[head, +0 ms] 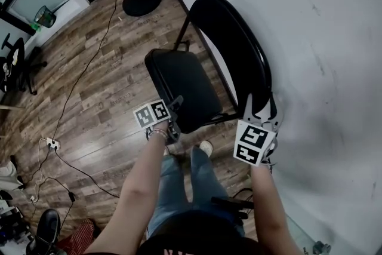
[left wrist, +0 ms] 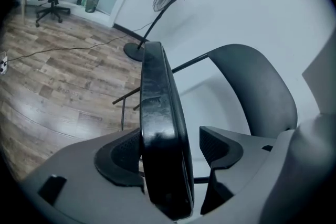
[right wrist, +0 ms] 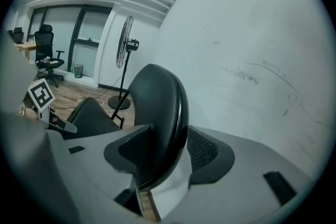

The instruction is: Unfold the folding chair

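We see the black padded folding chair (head: 197, 80) close against the white wall (head: 322, 39), with only a narrow gap on that side. To our left the wood-plank floor (head: 113, 122) lies open, crossed by a thin black cable (head: 78, 82). A black round-based fan stand (head: 141, 0) stands beyond the chair.

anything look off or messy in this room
The seat looks tilted, only partly unfolded. Loose cables trail across the wooden floor to a power strip at left, a trip risk. The wall beside the backrest shows scuffs.
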{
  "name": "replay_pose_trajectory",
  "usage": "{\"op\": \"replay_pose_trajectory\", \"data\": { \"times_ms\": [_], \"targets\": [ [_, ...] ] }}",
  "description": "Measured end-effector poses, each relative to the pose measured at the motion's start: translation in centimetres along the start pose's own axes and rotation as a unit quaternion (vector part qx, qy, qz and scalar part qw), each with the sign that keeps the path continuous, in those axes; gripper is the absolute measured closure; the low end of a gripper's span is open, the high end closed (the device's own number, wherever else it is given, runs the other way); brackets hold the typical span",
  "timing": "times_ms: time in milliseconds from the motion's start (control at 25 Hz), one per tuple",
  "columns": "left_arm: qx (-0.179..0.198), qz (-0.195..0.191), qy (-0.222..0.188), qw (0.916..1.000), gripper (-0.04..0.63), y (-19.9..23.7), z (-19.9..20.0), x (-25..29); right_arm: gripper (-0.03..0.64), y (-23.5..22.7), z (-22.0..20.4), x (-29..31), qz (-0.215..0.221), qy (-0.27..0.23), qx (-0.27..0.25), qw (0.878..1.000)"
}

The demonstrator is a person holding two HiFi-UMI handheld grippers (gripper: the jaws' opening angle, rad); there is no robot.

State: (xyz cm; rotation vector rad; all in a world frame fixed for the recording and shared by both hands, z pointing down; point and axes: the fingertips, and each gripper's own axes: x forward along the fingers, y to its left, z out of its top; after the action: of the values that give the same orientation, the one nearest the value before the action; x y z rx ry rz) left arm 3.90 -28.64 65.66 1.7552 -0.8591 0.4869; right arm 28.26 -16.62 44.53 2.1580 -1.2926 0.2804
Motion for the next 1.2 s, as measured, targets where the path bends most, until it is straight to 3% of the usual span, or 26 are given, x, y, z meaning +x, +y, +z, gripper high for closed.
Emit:
{"op": "replay_pose_trajectory", "data": {
  "times_ms": [520,800,1200],
  "targets": [
    [0.011,0.015,0.021,0.9996,0.290,6.6,-0.8,-1.1,0.400,1.3,-1.1,0.6,-0.048,0.031,0.000,0.998],
    [-0.034,0.034,0.016,0.9987,0.298,11.6,-1.5,-1.0,0.397,2.1,-2.3,1.2,-0.062,0.041,0.001,0.997],
    [-0.056,0.032,0.017,0.9978,0.296,17.3,-2.3,-0.8,0.396,3.6,-3.4,1.7,-0.088,0.017,-0.005,0.996]
  ]
}}
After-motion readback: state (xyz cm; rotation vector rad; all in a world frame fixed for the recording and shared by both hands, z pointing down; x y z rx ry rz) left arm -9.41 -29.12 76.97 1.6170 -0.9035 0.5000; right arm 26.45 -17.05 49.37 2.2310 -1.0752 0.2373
